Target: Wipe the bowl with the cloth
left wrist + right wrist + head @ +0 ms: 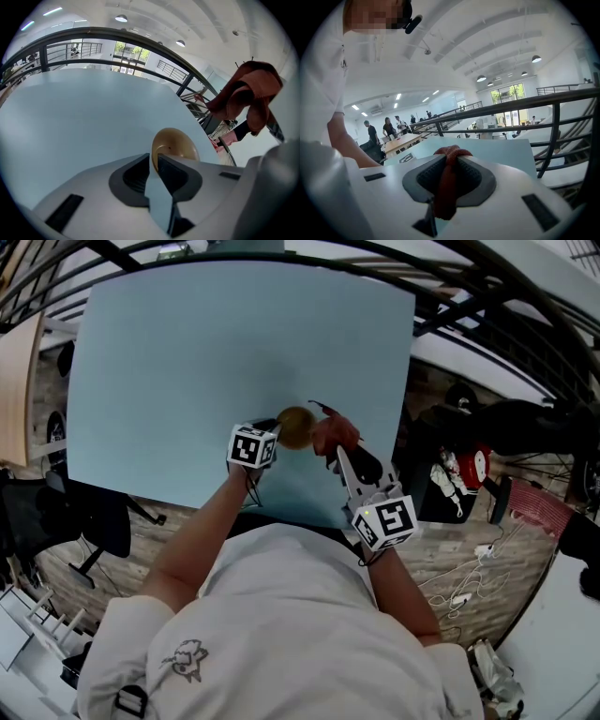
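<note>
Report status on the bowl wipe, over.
Left gripper jaws shut on bowl rim. Right gripper jaws shut on red cloth, hanging just right of bowl, not touching. Nothing between them.

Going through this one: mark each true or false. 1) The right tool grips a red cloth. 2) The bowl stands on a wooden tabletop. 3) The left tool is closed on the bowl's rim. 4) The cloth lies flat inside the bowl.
1) True. The right tool has its jaws clamped on the red cloth.
2) False. The bowl rests on a light blue table.
3) True. In the left gripper view, the left tool has the bowl's rim pinched between its jaws.
4) False. The cloth is bunched and held up in the air by the right tool, beside the bowl, not inside it.
</note>
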Motion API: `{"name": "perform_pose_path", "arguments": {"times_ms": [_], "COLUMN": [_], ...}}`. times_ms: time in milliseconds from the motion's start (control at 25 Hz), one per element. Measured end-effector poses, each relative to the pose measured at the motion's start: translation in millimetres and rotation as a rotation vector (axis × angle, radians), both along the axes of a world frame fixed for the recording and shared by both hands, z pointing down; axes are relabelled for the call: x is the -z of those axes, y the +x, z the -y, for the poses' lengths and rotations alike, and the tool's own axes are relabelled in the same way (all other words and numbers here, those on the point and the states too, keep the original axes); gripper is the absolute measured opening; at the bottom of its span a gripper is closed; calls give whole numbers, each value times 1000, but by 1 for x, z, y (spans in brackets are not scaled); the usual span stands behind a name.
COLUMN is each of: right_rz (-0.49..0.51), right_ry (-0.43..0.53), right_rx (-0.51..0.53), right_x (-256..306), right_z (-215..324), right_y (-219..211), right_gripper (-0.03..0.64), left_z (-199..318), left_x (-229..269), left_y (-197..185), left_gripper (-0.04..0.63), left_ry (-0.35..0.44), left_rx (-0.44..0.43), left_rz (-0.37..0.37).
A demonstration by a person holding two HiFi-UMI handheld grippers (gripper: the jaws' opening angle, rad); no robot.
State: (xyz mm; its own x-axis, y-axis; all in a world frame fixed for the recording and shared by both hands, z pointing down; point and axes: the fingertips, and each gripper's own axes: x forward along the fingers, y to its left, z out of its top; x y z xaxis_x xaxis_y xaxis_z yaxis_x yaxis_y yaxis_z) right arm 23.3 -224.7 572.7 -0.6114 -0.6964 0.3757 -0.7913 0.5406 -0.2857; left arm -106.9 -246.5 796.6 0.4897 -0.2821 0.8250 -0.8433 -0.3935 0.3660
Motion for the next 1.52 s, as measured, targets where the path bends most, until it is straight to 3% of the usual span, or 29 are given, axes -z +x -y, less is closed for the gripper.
{"name": "perform_pose_path", "arguments": {"times_ms": [200,480,880,1120,1280,1520], "right_rz": [-4,-2,20,31,-28,-207], "right_ry": [0,14,73,96,88,53], "right_rx": [-6,-18,-4,45,47,46], "right_x": [1,7,31,39,26,0], "right_z": [-3,-10,-42,-63,-62,-51], "right_y": [4,12,22,19,32,53], "right_gripper": [64,64,64,64,64,64], "left_z": [1,-1,9,6,-5,-33], "left_x": [0,7,56,97,132,174], "left_y": [1,4,31,54,81,113], "left_gripper": [21,17,17,17,17,17], "left_ry": [9,29,142,202,262,364], "left_rx": [11,8,23,37,11,-35], "left_rz": [0,17,22,-23,-47,-23]}}
